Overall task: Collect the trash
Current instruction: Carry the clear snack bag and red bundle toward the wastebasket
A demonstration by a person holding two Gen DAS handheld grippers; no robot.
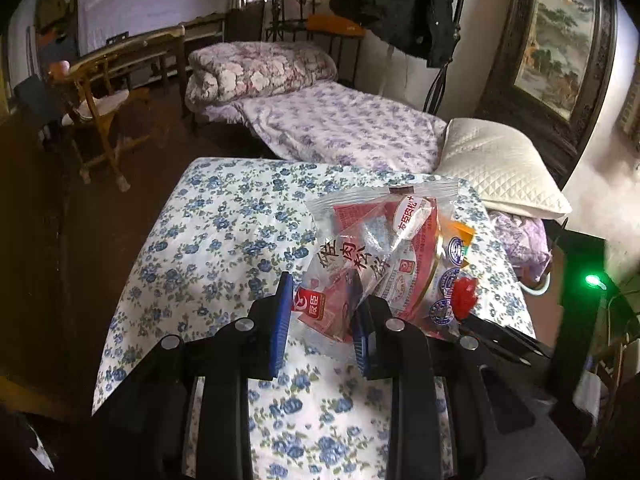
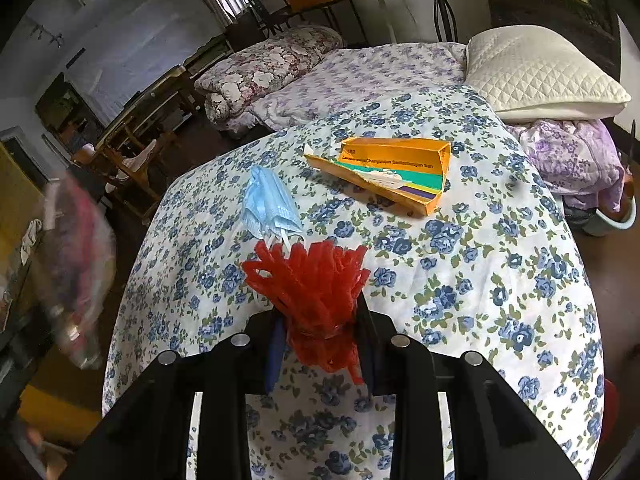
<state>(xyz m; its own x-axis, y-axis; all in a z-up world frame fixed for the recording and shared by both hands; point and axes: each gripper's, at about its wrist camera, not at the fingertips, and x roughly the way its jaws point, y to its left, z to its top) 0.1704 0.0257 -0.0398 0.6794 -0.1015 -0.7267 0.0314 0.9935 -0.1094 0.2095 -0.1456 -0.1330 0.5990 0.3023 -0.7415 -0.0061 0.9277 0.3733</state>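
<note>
- Your left gripper point(image 1: 320, 320) has its jaws closed on the lower corner of the snack bag point(image 1: 384, 256); the bag stands up from the jaws toward 1 o'clock, above the floral cloth point(image 1: 224, 232).
- Your right gripper point(image 2: 320, 340) has its jaws pressed onto the red mesh point(image 2: 316, 284), which spreads out like a fan toward 12 o'clock.
- In the left view the red mesh point(image 1: 464, 294) shows just beside the bag, at 3 o'clock from it.
- In the right view, the blue mask point(image 2: 266, 206) lies on the cloth point(image 2: 480, 280) at 11 o'clock from the mesh, very near its tips.
- The orange box point(image 2: 394, 172) lies flattened at 1 o'clock, apart from the mask.
- The cloth edge drops at 9 o'clock to dark floor; there the room is open.
- At 3 o'clock much bare cloth remains.
- The pillow point(image 2: 540, 76) sits beyond the far edge at 1 o'clock.
</note>
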